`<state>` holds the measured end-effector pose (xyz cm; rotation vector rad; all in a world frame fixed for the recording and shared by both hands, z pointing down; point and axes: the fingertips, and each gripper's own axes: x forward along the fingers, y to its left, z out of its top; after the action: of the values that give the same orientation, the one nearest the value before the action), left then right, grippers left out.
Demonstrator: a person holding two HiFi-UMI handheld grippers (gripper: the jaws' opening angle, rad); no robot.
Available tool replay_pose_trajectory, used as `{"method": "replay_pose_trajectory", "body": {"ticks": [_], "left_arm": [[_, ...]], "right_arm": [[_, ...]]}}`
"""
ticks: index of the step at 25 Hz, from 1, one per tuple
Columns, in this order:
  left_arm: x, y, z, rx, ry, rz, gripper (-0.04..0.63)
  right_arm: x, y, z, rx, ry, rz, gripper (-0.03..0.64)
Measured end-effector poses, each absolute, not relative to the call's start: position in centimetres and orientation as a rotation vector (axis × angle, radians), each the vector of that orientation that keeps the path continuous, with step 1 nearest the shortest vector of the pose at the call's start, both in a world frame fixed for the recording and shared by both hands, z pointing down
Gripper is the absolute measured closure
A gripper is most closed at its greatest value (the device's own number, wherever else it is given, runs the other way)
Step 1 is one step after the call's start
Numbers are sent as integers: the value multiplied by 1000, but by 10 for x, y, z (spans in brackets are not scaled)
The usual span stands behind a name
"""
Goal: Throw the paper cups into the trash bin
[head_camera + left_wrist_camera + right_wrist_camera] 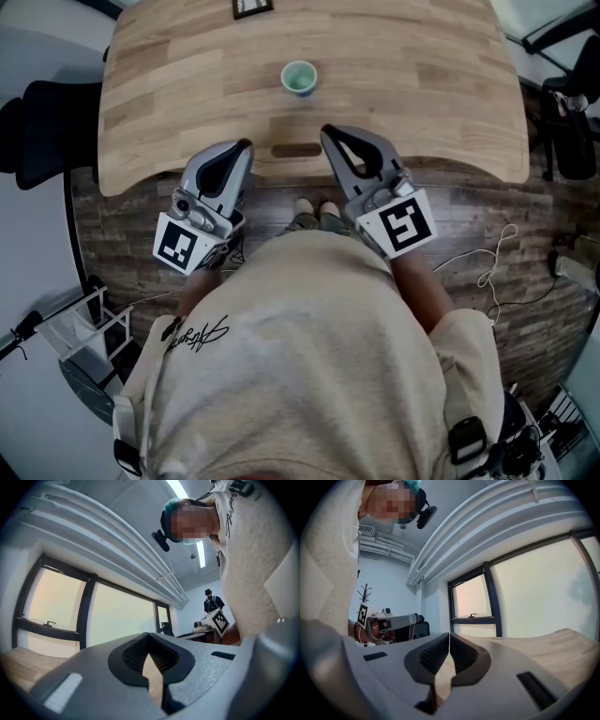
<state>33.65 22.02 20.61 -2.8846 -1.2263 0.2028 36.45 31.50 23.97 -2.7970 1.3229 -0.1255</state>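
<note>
The paper cup stands upright on the table, at 11 o'clock from the right gripper and 1 o'clock from the left gripper, the right nearer, both with jaws pressed together on nothing.

Wood table w/ dark frame at far edge; black chair left; white cable right.

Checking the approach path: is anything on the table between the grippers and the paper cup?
Nothing visible does. The paper cup stands on the wooden table; only bare tabletop with a dark slot lies between the cup and the left gripper and right gripper, both shut and empty. No trash bin can be made out.
</note>
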Motion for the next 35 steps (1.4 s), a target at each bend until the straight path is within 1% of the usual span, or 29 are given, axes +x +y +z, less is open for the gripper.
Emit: {"method": "replay_pose_trajectory", "body": {"ticks": [18,28,31,35], "left_arm": [[335,209,244,-2957,-1230,96,592],[329,195,255,-2974,-1173,53,592],[326,193,257,-2976,-1165,40,592],[321,187,263,-2980,-1152,15,592]], "right_arm": [[388,312,288,-2809,1279,-225,599],[405,308,325,-2826,1260,-342,503],[415,308,332,-2844,1246,-319,471],[424,305,345,-2855,1239,-336,448]]}}
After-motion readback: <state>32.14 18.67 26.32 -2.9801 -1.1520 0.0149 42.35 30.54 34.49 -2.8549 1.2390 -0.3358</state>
